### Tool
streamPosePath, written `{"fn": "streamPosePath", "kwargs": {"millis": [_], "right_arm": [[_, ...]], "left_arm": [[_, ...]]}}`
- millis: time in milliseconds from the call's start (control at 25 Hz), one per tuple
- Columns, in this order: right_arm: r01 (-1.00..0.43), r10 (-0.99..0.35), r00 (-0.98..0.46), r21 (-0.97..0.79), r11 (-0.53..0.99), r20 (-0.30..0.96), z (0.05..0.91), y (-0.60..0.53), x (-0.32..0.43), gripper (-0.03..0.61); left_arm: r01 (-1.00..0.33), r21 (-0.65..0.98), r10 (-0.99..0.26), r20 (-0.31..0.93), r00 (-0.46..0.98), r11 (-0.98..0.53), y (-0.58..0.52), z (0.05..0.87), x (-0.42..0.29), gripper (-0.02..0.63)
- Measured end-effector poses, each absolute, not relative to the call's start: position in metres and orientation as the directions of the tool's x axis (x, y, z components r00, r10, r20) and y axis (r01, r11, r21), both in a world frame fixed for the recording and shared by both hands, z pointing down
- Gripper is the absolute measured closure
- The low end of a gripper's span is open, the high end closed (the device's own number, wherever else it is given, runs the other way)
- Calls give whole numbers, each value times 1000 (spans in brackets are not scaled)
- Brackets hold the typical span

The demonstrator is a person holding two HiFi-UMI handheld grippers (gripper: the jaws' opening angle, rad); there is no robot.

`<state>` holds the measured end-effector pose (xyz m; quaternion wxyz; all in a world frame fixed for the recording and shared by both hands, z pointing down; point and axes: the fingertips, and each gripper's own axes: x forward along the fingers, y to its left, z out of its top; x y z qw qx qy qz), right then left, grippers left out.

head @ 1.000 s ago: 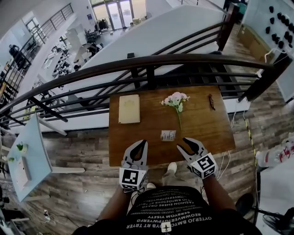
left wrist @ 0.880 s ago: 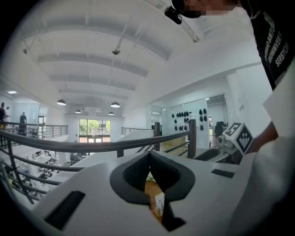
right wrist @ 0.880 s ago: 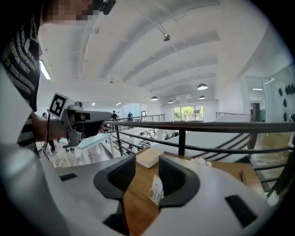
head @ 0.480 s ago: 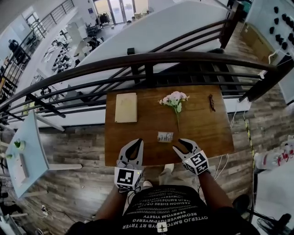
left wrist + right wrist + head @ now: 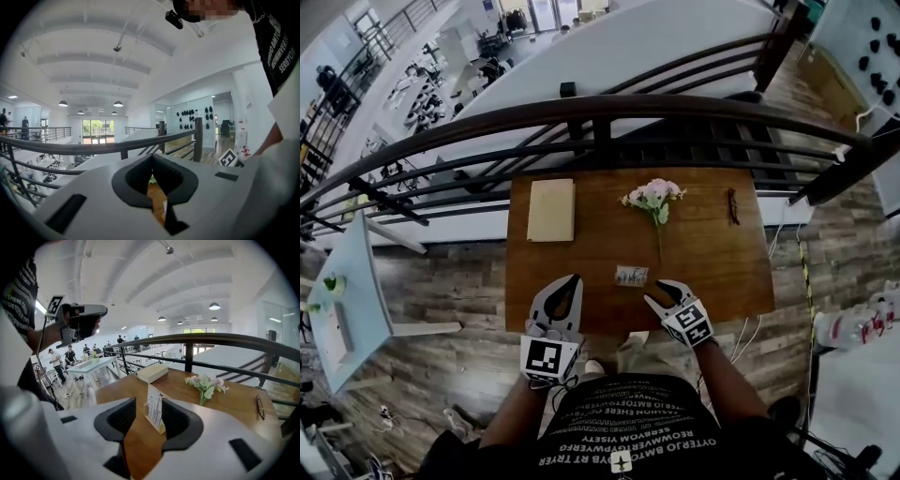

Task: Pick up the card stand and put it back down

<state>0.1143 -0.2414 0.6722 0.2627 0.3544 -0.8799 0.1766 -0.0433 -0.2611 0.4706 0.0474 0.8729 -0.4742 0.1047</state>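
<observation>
Seen from my remote station: a dark railing (image 5: 675,108) runs along the far edge of the wooden desk (image 5: 712,272); a cream book (image 5: 551,210) lies flat near the far left corner; a pink flower sprig (image 5: 653,197) lies at the middle of the far edge, stem pointing to the near edge. My left gripper (image 5: 573,279) hovers over the near edge, left of centre, tips together and empty. My right gripper (image 5: 657,291) points down at the near edge; its jaws have just been opening and stand wide apart. The card stand (image 5: 631,276) stands upright on the desk near the middle of the near edge, framed in that gap just ahead of the tips; neither pad touches it.
</observation>
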Motion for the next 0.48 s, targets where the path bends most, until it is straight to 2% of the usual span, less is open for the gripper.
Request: {"fn": "streamPosePath", "kwargs": {"millis": [480], "right_arm": [[-704,-475,-594,-133,698,649,723,-254,117,396]], "left_arm": [[-849,-22,-829,230,510,-528,-272,468,-49,591]]}}
